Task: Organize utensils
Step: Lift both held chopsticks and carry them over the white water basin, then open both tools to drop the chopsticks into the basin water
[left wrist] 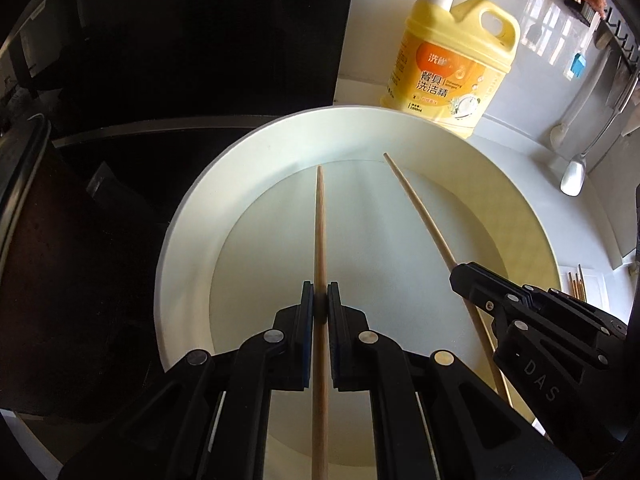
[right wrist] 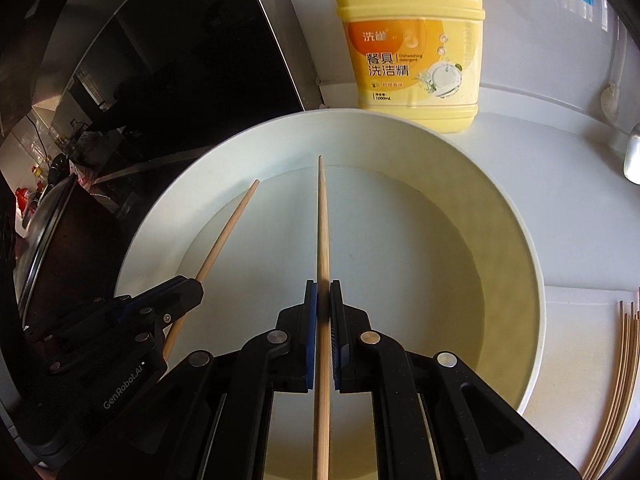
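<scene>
My left gripper (left wrist: 320, 294) is shut on a wooden chopstick (left wrist: 321, 220) that points forward over a large white basin (left wrist: 192, 208). My right gripper (right wrist: 323, 292) is shut on a second wooden chopstick (right wrist: 322, 216), also held over the basin (right wrist: 520, 248). In the left wrist view the right gripper (left wrist: 460, 276) sits at the right with its chopstick (left wrist: 416, 204). In the right wrist view the left gripper (right wrist: 192, 290) sits at the left with its chopstick (right wrist: 232, 224). Both tips point toward the basin's far wall.
A yellow dish-soap bottle (right wrist: 416, 48) stands behind the basin on the white counter. Several more chopsticks (right wrist: 624, 380) lie on the counter at the right. A dark stove (left wrist: 160, 40) and a pot lid (right wrist: 44, 248) are at the left. Utensils (left wrist: 576, 168) hang at the far right.
</scene>
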